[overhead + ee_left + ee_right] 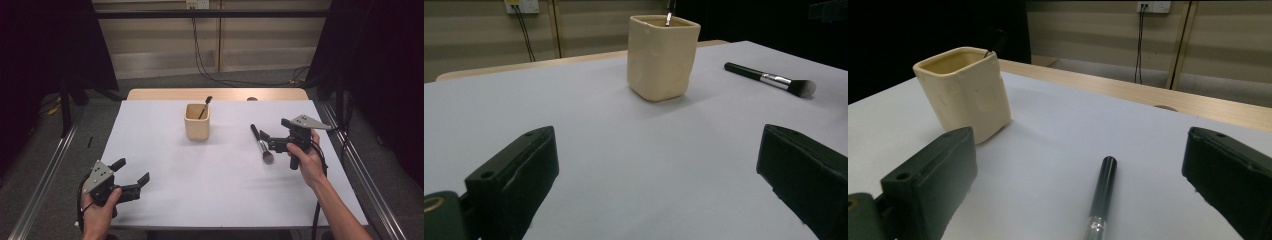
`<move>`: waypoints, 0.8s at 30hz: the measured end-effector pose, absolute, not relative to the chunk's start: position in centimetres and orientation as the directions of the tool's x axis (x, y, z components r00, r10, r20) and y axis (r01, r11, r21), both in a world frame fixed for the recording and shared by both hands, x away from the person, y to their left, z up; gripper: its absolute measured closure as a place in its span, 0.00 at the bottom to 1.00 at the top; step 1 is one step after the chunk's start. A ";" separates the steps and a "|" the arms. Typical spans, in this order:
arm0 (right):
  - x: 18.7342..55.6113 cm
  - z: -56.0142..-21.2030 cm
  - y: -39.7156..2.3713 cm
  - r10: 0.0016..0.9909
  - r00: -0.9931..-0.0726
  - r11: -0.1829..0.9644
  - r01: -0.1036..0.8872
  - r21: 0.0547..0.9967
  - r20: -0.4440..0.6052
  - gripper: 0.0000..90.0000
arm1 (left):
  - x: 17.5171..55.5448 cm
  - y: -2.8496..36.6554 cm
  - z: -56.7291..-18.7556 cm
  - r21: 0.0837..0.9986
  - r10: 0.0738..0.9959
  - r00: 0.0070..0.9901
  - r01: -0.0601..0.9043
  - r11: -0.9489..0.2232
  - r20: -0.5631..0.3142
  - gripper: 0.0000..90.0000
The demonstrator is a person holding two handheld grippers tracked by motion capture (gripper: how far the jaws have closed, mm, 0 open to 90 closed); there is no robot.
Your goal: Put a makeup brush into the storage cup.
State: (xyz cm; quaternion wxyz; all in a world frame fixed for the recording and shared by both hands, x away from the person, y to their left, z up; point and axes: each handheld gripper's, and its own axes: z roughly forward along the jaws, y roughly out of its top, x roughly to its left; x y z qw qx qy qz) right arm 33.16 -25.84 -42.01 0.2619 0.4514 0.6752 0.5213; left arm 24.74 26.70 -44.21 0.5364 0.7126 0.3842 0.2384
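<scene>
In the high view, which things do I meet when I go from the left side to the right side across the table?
Left gripper → beige cup with a thin brush standing in it → makeup brush lying flat → right gripper, its jaws open around the brush.

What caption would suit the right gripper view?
Open right claw straddling a black makeup brush lying on the white table, cream cup beyond.

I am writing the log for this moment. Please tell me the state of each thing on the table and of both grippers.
Cup: upright, a small brush leaning inside.
Makeup brush: flat on the table, not gripped.
Right gripper: open, at the makeup brush.
Left gripper: open, holding nothing.
</scene>
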 end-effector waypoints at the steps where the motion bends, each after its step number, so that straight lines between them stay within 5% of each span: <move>1: 33.4 -41.9 -25.9 0.883 -0.456 0.050 0.337 0.940 0.116 0.01 | 24.7 26.7 -44.2 0.947 0.804 0.590 0.293 -0.131 -0.072 0.04; 24: 37.5 -41.6 -24.9 0.878 -0.476 0.287 0.612 0.737 0.053 0.02 | 24.7 26.6 -44.2 0.947 0.797 0.600 0.292 -0.137 -0.070 0.04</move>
